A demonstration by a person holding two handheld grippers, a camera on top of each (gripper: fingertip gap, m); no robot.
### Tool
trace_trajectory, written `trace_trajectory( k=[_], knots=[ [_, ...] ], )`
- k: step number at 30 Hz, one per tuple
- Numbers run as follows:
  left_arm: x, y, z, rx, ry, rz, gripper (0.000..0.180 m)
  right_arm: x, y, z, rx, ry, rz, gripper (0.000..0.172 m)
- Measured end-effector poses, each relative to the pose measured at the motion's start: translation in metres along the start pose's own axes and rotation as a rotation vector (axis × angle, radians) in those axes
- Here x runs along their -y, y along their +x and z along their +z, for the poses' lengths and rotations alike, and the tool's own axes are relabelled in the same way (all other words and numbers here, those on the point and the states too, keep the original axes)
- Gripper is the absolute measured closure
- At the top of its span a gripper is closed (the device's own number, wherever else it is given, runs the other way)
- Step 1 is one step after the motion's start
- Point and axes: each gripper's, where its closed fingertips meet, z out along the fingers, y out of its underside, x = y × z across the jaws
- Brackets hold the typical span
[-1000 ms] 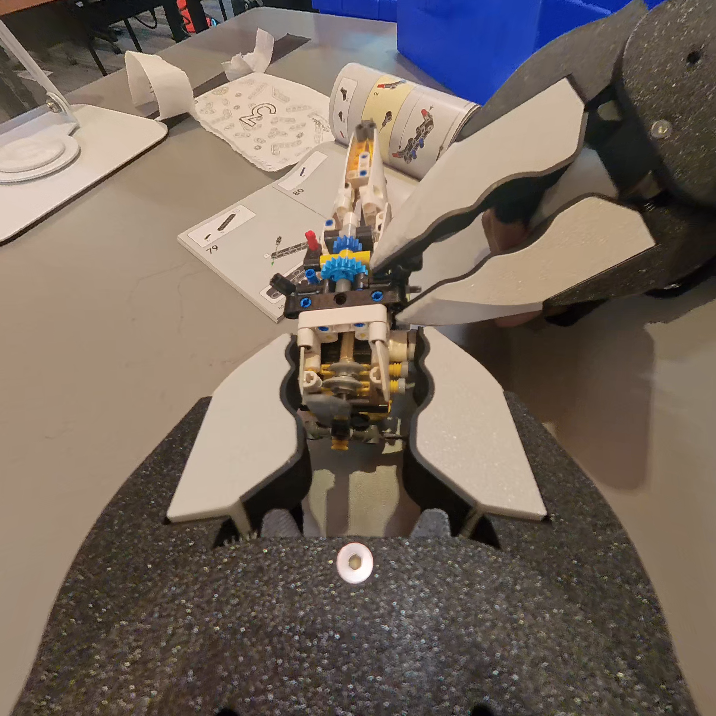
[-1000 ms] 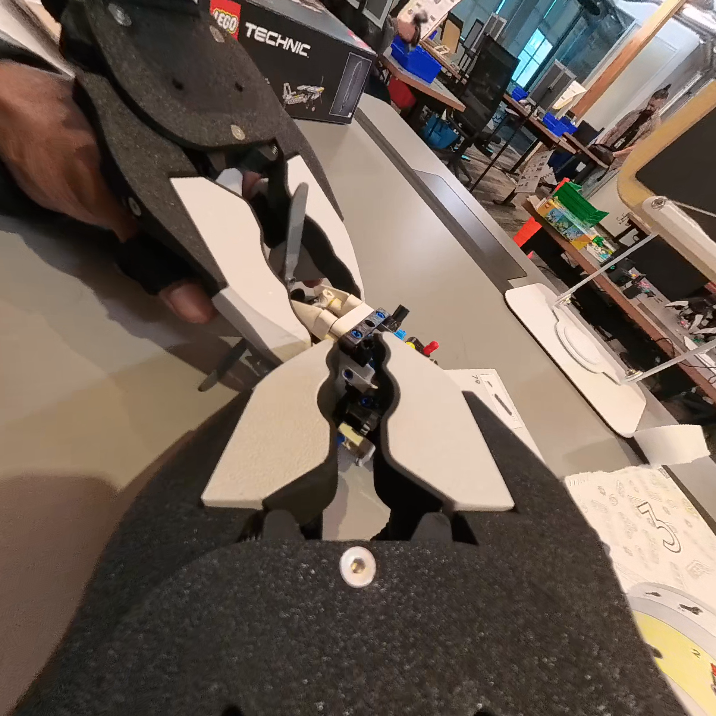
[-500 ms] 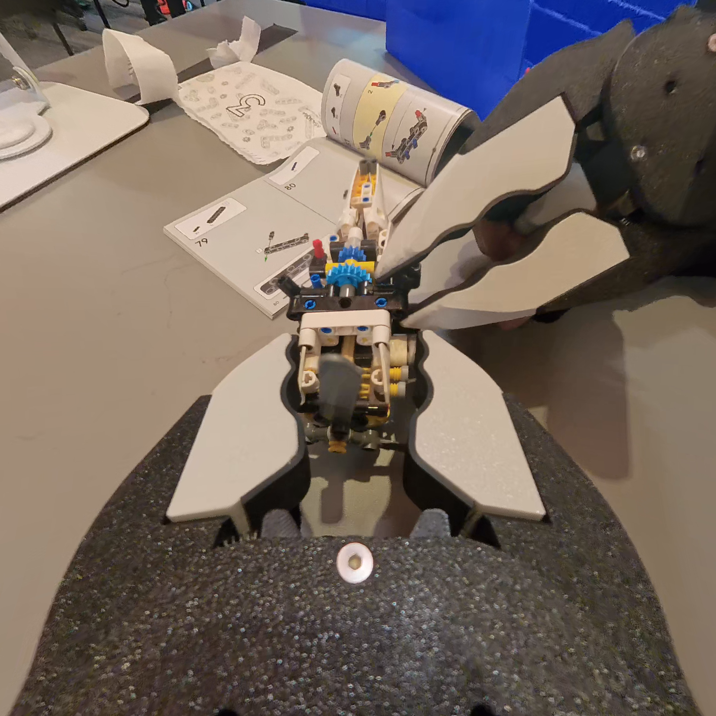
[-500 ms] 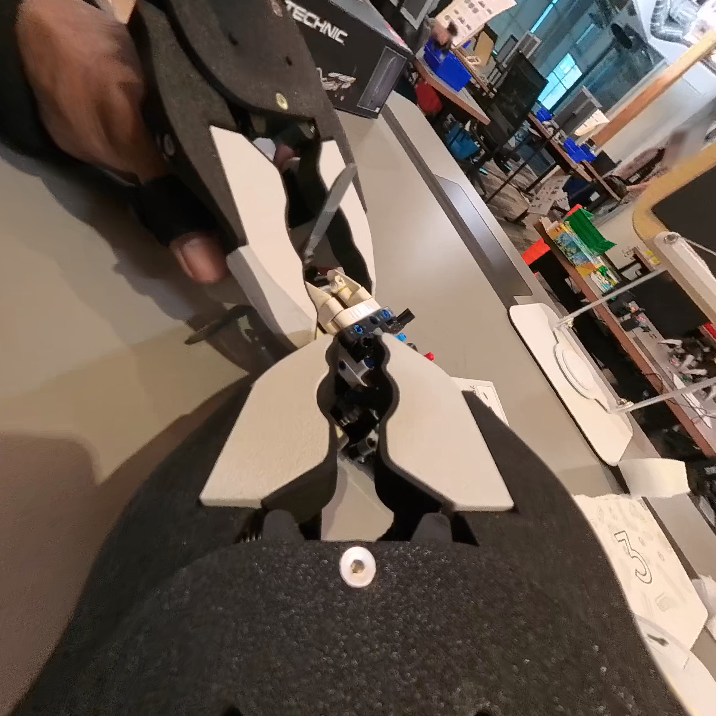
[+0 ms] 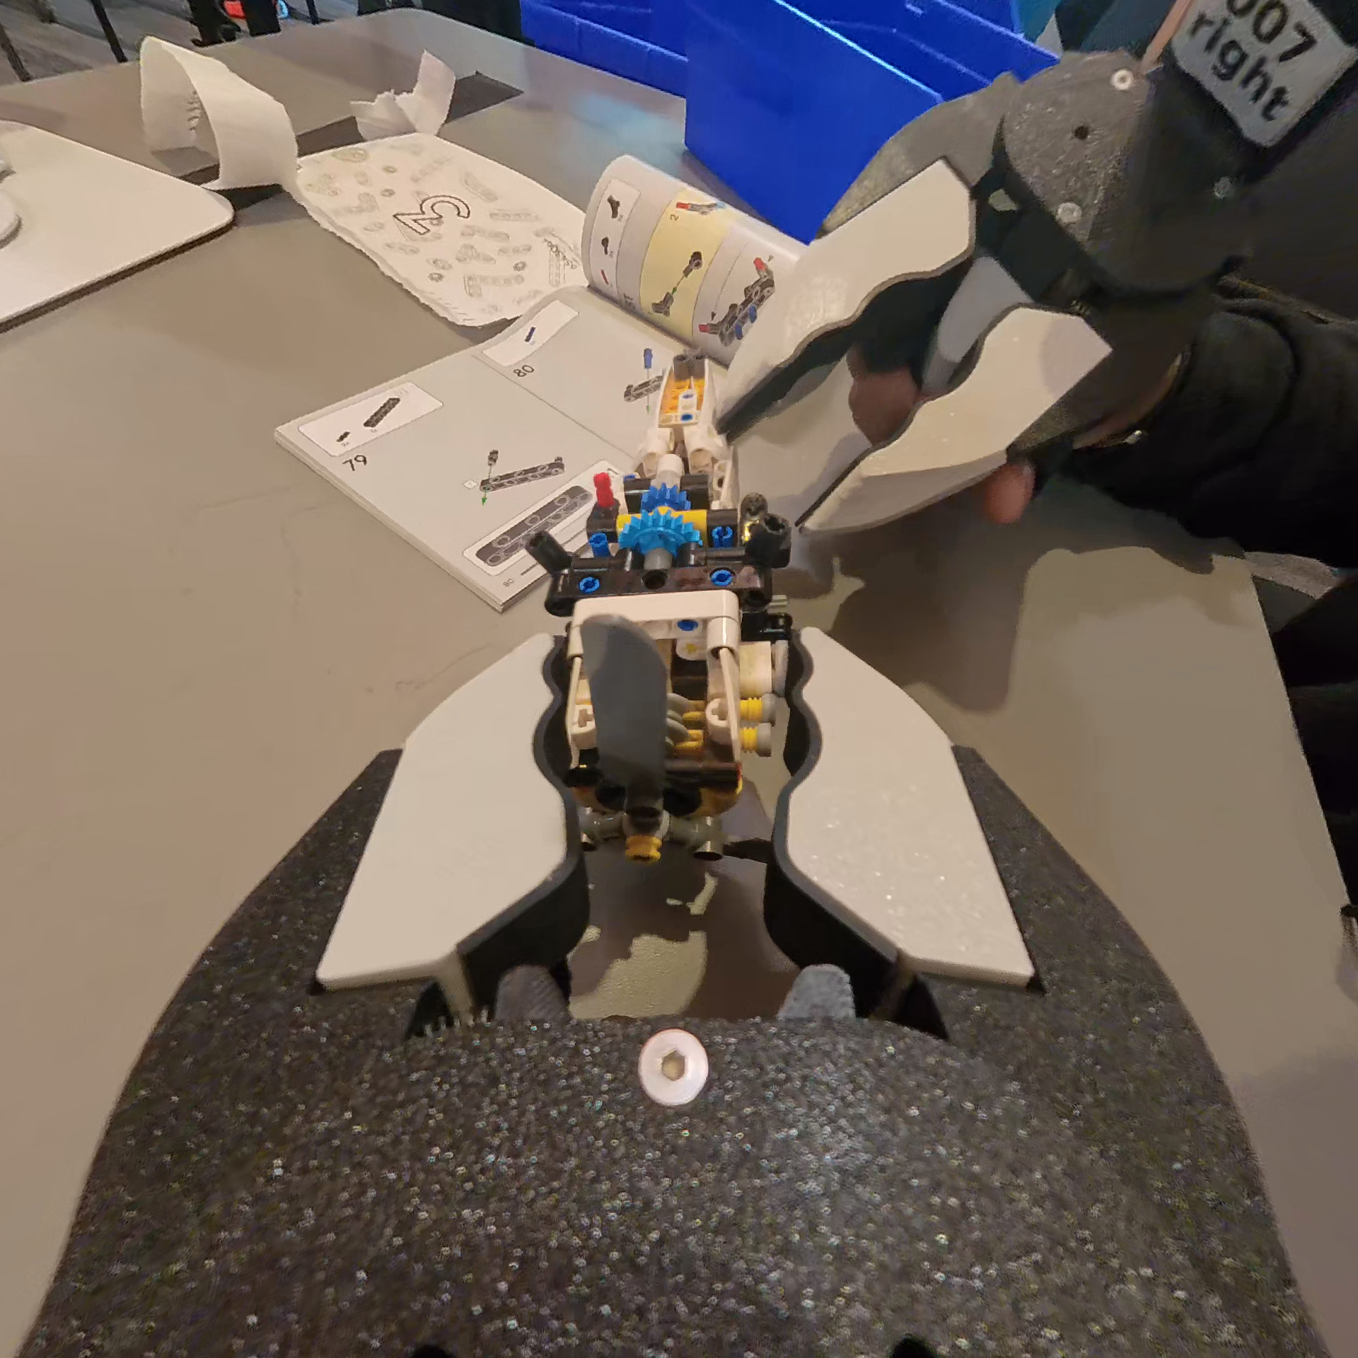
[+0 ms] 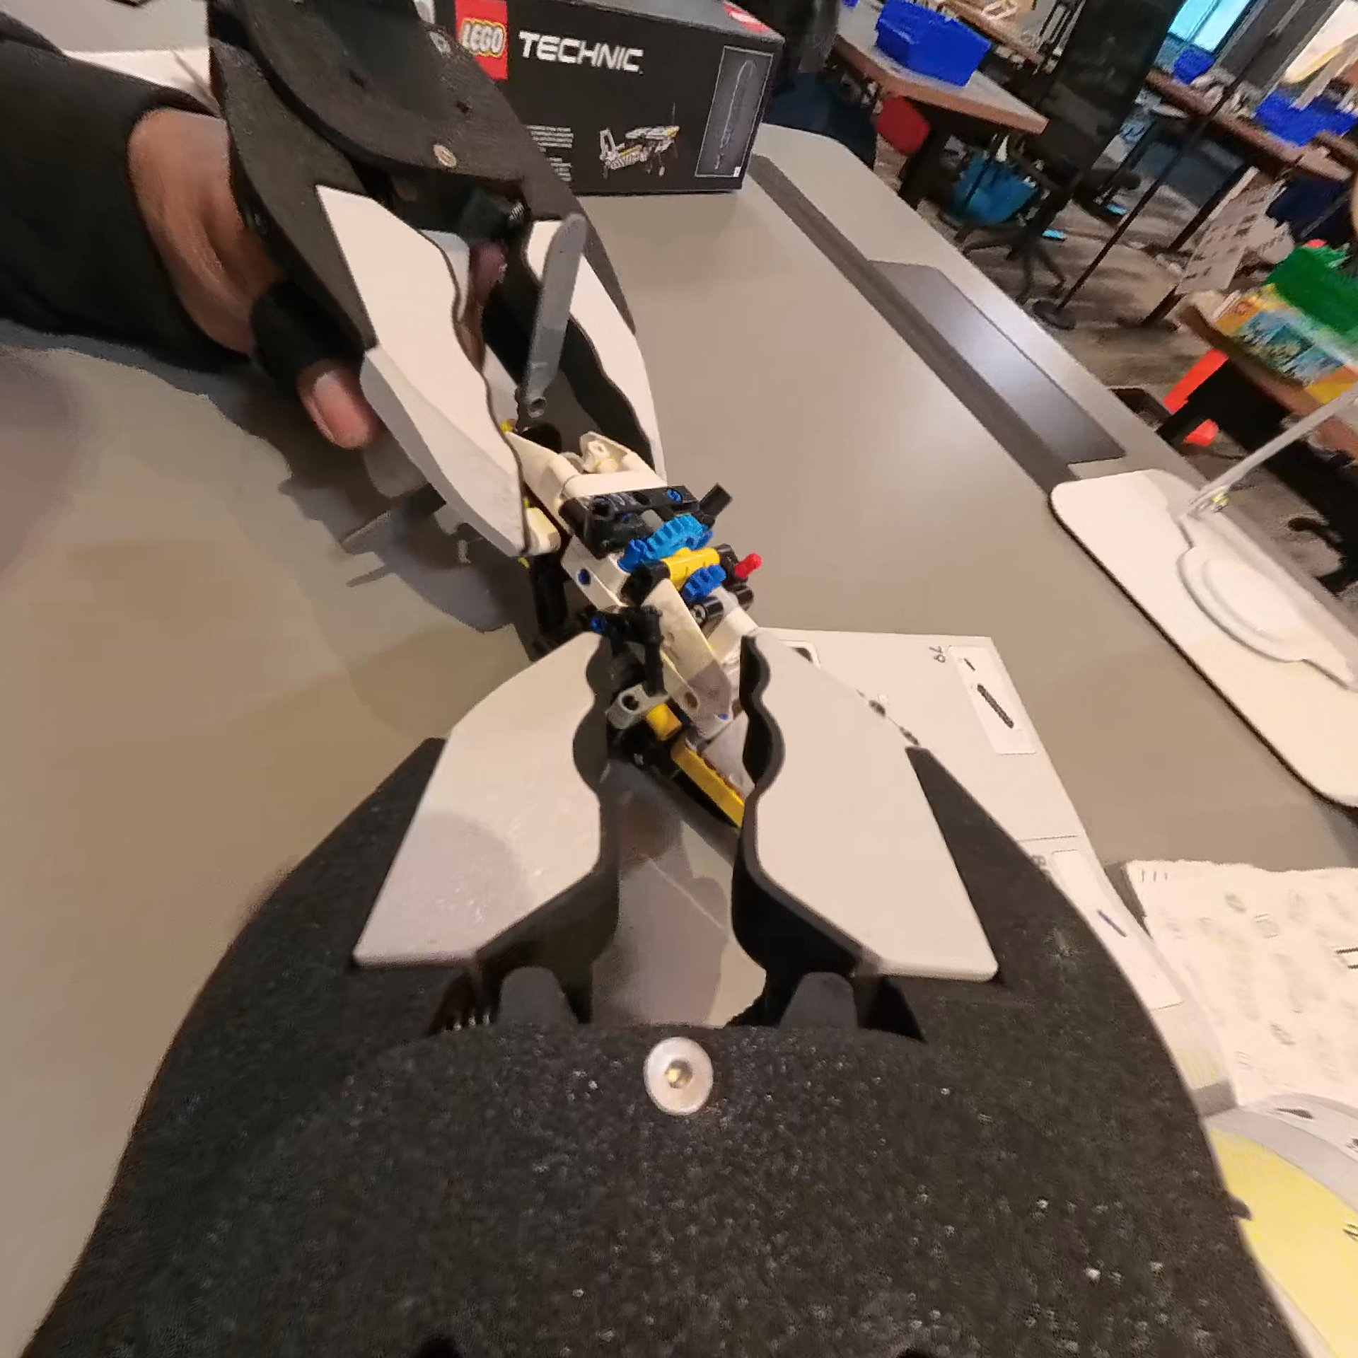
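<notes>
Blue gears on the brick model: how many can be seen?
2. One larger blue gear sits at the middle of the brick model, behind the black beam; a second blue gear sits just behind it. Others may be hidden inside.

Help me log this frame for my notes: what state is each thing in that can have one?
Brick model: part-built, gripped at its propeller end.
Left gripper: jaws shut on the brick model.
Right gripper: jaws open, holding nothing.
Instruction booklet: open, far pages curled up.
Paper bag: torn open, lying flat.
</notes>
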Motion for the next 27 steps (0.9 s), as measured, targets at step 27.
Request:
trace_trajectory(
  k=[27],
  knots=[
    [-0.014, 0.0, -0.016, -0.054, -0.116, 0.157, 0.136, -0.012, -0.028, 0.001, 0.063, -0.048, -0.105, 0.144]
  ],
)
